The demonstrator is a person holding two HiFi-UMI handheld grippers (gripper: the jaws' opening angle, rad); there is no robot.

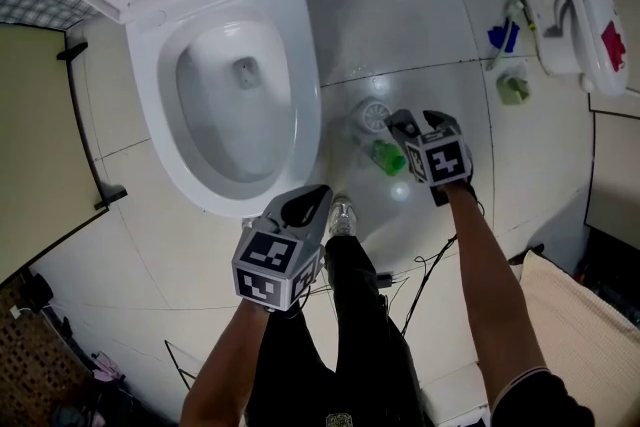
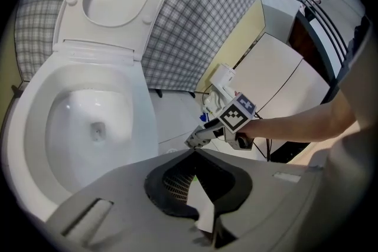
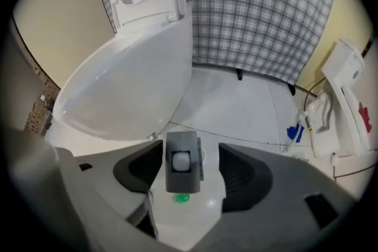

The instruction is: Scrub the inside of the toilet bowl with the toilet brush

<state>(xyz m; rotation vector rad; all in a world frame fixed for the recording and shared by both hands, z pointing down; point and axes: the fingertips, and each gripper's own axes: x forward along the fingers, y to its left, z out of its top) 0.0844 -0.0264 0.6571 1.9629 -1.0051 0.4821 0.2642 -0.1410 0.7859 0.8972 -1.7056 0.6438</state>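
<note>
The white toilet (image 1: 305, 115) stands with seat and lid up, its bowl (image 2: 88, 121) holding only water. To its right on the floor is the toilet brush: a grey handle end (image 3: 182, 162) with a green part (image 1: 386, 157) below it. My right gripper (image 1: 402, 128) hangs right over it, open, and the handle stands between the jaws (image 3: 183, 165) without touching either pad. My left gripper (image 1: 306, 205) hovers by the bowl's near rim, its jaw tips (image 2: 194, 153) meeting, and I see nothing held in them.
A round floor drain (image 1: 375, 115) lies just beyond the brush. A blue item (image 1: 503, 37), a green cup (image 1: 513, 88) and a white appliance (image 1: 585, 5) stand at the far right. My dark trouser leg and shoe (image 1: 342, 217) are below, with cables (image 1: 425, 275) on the tiles.
</note>
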